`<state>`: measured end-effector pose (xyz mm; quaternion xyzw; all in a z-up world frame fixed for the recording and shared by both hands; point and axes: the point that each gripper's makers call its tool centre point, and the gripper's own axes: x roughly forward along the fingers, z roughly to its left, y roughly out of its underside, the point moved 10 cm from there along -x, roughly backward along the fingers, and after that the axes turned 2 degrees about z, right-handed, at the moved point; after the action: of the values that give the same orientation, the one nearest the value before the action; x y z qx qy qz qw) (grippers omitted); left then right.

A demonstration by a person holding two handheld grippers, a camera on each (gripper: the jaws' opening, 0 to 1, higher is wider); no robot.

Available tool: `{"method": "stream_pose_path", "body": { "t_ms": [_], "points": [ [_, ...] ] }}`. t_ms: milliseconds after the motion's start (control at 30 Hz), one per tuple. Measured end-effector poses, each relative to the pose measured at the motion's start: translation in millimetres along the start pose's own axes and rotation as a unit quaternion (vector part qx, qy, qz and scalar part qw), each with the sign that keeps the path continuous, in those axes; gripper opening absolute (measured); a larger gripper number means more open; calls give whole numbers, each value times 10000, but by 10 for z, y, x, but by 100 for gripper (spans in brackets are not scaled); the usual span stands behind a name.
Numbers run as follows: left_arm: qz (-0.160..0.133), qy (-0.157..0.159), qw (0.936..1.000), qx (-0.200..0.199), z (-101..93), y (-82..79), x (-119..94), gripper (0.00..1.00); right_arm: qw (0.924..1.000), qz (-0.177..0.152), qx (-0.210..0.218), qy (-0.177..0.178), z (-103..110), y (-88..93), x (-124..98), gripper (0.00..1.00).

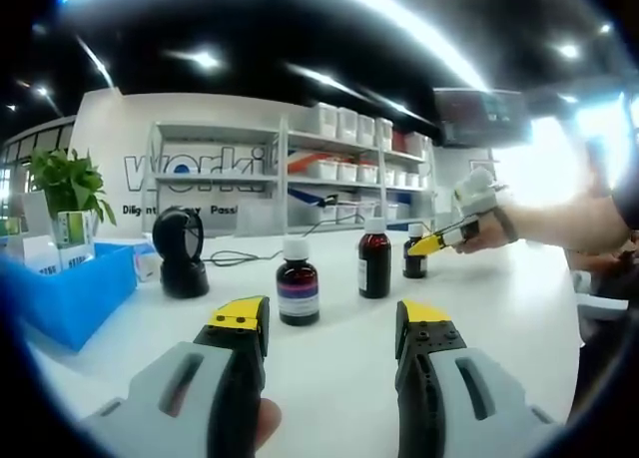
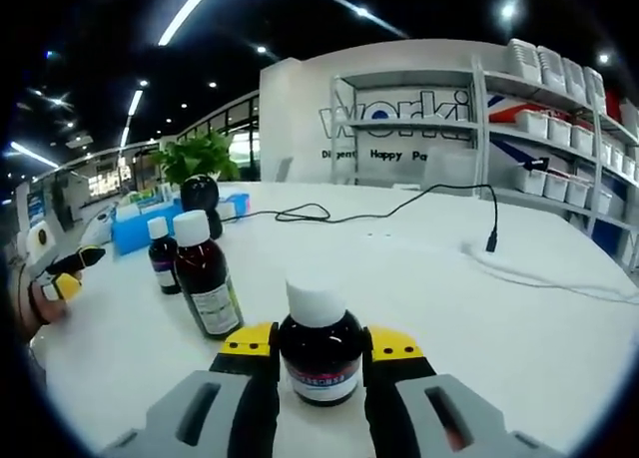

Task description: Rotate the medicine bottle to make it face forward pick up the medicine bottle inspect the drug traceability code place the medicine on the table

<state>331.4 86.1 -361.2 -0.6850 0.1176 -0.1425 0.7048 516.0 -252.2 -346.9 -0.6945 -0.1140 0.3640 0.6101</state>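
Observation:
Three dark medicine bottles with white caps stand on the white table. In the right gripper view the nearest medicine bottle sits upright between my right gripper's yellow-tipped jaws, which press on both its sides. The left gripper view shows that same small bottle at the far right, with the right gripper and a hand around it. My left gripper is open over bare table, well short of the purple-labelled bottle and the taller bottle.
A black scanner on a stand and its cable are at the back. A blue bin, small boxes and a potted plant stand at the left. Shelving lines the wall behind.

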Motion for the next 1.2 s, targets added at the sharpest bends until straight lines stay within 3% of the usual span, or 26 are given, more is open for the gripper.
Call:
{"method": "stream_pose_path", "body": {
  "t_ms": [200, 433, 767, 1033, 1200],
  "points": [
    [-5, 0, 10000, 5, -12, -4, 0, 42, 9994, -53, 212, 256, 23, 13, 0, 28],
    [-19, -2, 10000, 9, -11, -7, -4, 42, 9949, -153, 809, 587, 39, 59, 17, 28],
    [-18, 20, 10000, 10, -4, 0, -5, 42, 9911, -247, 746, 1078, 98, 74, 62, 28],
    [-13, 6, 10000, 16, 5, 3, -4, 42, 9770, -338, 811, 1944, 217, 60, 121, 27],
    [-14, 48, 10000, 11, 7, 6, -1, 42, 9742, -347, 853, 2062, 222, 61, 123, 28]
  ]
}}
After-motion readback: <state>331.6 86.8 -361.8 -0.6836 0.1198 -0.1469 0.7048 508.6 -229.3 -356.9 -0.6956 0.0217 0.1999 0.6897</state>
